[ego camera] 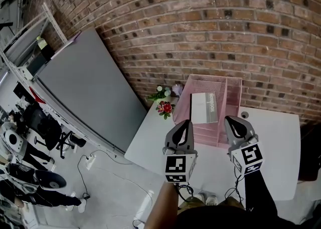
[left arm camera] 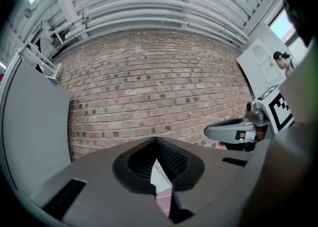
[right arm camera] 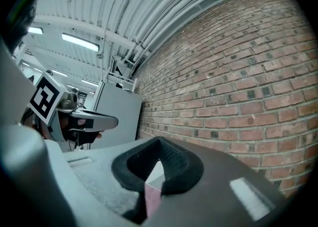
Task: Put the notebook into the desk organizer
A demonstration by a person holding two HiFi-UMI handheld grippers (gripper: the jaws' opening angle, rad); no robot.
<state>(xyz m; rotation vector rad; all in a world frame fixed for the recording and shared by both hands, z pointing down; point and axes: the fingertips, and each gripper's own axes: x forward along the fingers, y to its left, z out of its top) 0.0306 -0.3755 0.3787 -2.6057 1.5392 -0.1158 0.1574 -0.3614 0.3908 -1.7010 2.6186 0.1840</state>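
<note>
the notebook (ego camera: 204, 106) seems already seated in the pink desk organizer (ego camera: 231, 92). the left gripper (ego camera: 184, 124) and right gripper (ego camera: 233, 121), both closed and empty, hover near the organizer and should pull away without nudging it.

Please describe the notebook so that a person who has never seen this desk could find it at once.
Find the brick wall; a white table stands against it, and at the table's back edge sits a pink mesh desk organizer. The notebook lies flat in it. It is the only pale, plain rectangle there, unlike the small flowers left of the organizer.
</note>
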